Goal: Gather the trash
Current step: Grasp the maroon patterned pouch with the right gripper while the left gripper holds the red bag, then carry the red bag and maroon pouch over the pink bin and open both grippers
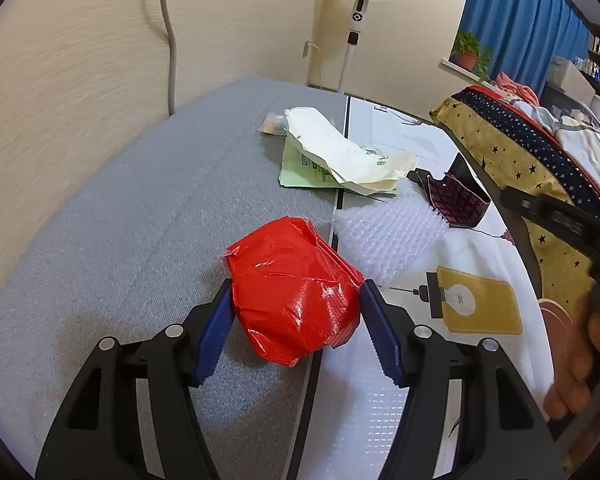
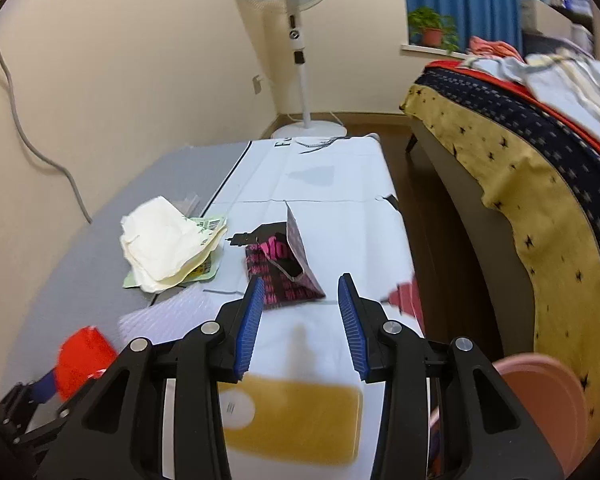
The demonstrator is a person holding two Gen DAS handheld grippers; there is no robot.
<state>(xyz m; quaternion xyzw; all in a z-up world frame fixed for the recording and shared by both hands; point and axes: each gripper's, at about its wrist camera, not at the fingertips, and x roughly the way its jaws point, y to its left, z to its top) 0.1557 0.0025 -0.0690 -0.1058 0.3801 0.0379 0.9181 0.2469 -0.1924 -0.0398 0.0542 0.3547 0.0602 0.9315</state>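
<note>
The left tongs (image 1: 296,320) pinch a crumpled red wrapper (image 1: 294,290), best squeezed mid-bulk before lifting, while the right tongs (image 2: 300,320) hang released.

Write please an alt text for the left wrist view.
The left claw is around a crumpled red wrapper on a grey mat, blue pads at both its sides. Behind lie bubble wrap and crumpled papers.
</note>
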